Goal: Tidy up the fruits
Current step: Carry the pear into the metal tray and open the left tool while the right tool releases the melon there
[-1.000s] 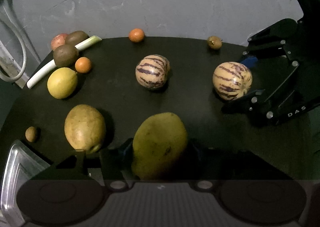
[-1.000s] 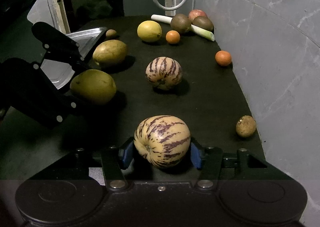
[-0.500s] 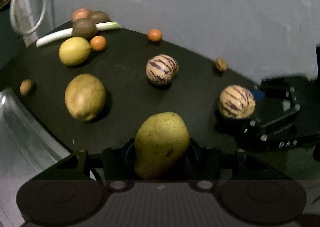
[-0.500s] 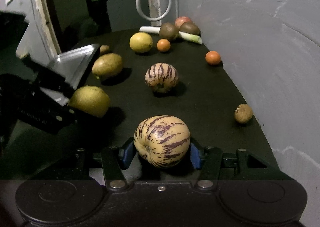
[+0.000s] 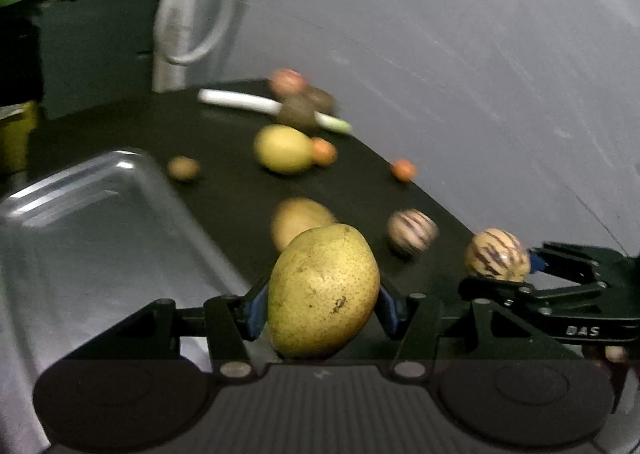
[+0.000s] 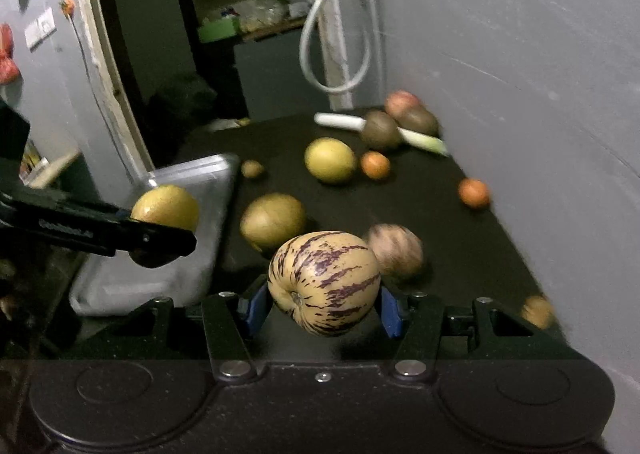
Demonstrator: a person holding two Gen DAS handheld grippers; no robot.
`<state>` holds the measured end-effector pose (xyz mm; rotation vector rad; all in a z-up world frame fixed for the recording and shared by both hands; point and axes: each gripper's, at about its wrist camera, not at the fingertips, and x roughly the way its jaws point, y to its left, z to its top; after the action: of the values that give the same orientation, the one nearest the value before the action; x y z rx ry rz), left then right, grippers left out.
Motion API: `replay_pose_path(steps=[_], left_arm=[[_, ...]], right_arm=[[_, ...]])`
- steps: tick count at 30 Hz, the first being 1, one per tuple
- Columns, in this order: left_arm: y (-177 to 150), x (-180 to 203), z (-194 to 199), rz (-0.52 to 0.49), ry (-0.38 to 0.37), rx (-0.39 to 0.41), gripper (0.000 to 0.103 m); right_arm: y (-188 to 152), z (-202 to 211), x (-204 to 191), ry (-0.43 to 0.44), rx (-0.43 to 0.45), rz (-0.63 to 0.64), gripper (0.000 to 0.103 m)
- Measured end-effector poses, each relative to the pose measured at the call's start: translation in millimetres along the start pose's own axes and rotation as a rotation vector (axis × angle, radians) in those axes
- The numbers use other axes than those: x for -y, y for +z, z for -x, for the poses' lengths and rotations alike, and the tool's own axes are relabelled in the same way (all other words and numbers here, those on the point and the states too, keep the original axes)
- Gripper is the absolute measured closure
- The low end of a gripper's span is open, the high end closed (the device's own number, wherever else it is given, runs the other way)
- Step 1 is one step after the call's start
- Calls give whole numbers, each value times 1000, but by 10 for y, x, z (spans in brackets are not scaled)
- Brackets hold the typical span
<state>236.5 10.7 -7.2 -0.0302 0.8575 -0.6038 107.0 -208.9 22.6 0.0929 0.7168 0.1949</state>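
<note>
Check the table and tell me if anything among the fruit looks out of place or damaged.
One thing stands out: a white and green leek lies at the far end of the black table, wedged among the kiwis, and it is a vegetable, not a fruit. The pear in the left gripper has a small dark blemish. Nothing is spilled.

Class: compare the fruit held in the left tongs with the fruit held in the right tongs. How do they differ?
The mango in the left tongs is plain yellow-green with dark specks; the pepino melon in the right tongs is cream with purple stripes. The mango looks elongated, the pepino melon rounder. Both are clamped between blue pads, lifted off the table.
</note>
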Motion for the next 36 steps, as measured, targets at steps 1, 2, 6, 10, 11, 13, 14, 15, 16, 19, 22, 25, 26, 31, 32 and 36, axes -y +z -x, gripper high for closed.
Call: replay_pose_path(steps=[1, 2, 6, 10, 11, 13, 14, 15, 16, 19, 22, 25, 26, 31, 32, 36], left_arm=[[31, -93, 37, 8, 17, 10, 45], [76, -204, 87, 15, 41, 22, 45], [212, -669, 258, 61, 106, 57, 45], [304, -1140, 361, 82, 166, 75, 45], [325, -1262, 370, 89, 176, 76, 45], [348, -1482, 368, 102, 187, 71, 45], [363, -1583, 348, 107, 192, 66, 45], [385, -1695, 319, 110, 196, 59, 45], [399, -1779, 293, 109, 198, 53, 45], [424, -2003, 223, 103, 199, 31, 45], [451, -2162, 113, 93, 192, 8, 45], [451, -2274, 13, 86, 183, -15, 45], [461, -2308, -24, 84, 180, -24, 45], [456, -2368, -141, 92, 161, -50, 45], [452, -2369, -146, 90, 156, -52, 45], [467, -2369, -203, 74, 159, -63, 45]], right_arm=[[81, -54, -59, 16, 4, -5, 46], [150, -99, -120, 30, 8, -7, 46], [449, -338, -408, 83, 17, 5, 46], [763, -675, -742, 121, 19, 22, 46], [838, -779, -838, 125, 17, 33, 46], [954, -980, -1030, 127, 11, 66, 46], [980, -1061, -1104, 126, 9, 83, 46], [1028, -1184, -1189, 122, 2, 104, 46], [1058, -1283, -1259, 117, -6, 120, 46], [1101, -1587, -1446, 101, -39, 170, 46], [1087, -1849, -1592, 78, -83, 233, 46], [1039, -2030, -1705, 59, -118, 286, 46], [1031, -2094, -1740, 50, -130, 298, 46], [960, -2238, -1850, 19, -165, 295, 46], [956, -2260, -1876, 11, -171, 306, 46], [943, -2323, -1909, -12, -192, 332, 46]])
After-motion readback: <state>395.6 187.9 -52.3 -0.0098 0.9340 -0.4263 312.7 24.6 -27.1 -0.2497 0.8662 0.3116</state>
